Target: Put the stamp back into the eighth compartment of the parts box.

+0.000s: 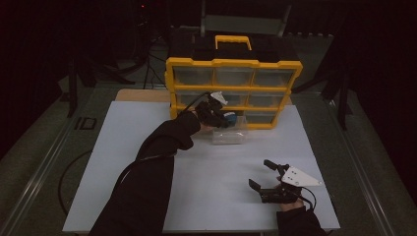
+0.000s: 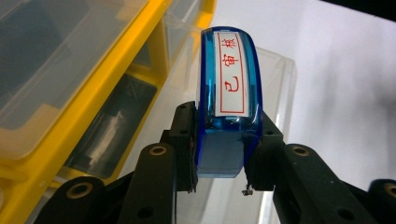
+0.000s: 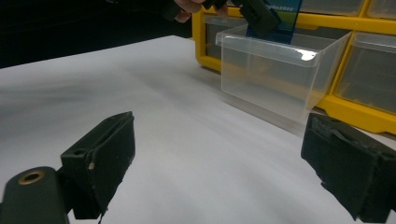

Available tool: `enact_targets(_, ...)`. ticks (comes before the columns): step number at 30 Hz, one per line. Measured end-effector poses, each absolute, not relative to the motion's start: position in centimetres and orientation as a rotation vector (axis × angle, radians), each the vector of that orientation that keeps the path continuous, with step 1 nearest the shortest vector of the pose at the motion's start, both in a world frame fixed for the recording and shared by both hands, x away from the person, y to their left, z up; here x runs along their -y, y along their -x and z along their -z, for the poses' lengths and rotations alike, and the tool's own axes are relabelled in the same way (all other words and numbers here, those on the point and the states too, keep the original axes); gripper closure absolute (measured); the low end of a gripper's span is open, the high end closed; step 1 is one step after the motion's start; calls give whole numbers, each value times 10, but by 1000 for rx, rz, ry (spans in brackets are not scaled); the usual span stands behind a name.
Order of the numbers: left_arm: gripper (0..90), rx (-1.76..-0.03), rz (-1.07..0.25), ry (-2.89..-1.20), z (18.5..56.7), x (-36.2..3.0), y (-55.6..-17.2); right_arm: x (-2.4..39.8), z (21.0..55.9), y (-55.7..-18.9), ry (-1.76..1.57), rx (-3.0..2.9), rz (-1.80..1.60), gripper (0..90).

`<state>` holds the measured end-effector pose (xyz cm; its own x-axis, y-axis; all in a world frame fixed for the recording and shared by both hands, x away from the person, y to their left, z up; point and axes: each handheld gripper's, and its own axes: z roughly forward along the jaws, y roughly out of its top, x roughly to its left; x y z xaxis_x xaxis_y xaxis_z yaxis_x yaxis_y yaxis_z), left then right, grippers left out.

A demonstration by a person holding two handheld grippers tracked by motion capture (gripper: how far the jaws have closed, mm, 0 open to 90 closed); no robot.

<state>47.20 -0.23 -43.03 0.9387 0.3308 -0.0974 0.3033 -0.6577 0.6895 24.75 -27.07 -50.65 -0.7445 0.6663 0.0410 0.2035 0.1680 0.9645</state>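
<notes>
left tongs [image 2: 219, 179] clamped on the blue stamp [image 2: 229, 93], clear drawer [image 3: 275, 70] right below, probably for dropping in; right tongs [image 3: 215, 172] wide open, empty.

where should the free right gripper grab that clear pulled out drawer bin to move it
Grip the clear drawer bin by its front wall, one finger inside over the top rim and one outside, coming from the table side with the open right gripper. The bin is open-topped with thin upright walls, its back faces the yellow organizer, and the left gripper holds a blue stamp above it.
</notes>
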Motion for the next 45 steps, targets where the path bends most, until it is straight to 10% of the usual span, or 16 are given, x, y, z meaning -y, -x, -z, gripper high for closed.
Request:
enact_targets(33, 7, -464, -35, -2230, 400, -29, -445, 269, 507, -248, -819, -2064, -1591, 100)
enact_targets(45, 1, -429, -46, -2207, 397, -44, -435, 270, 507, -248, -822, -2064, -1587, 100)
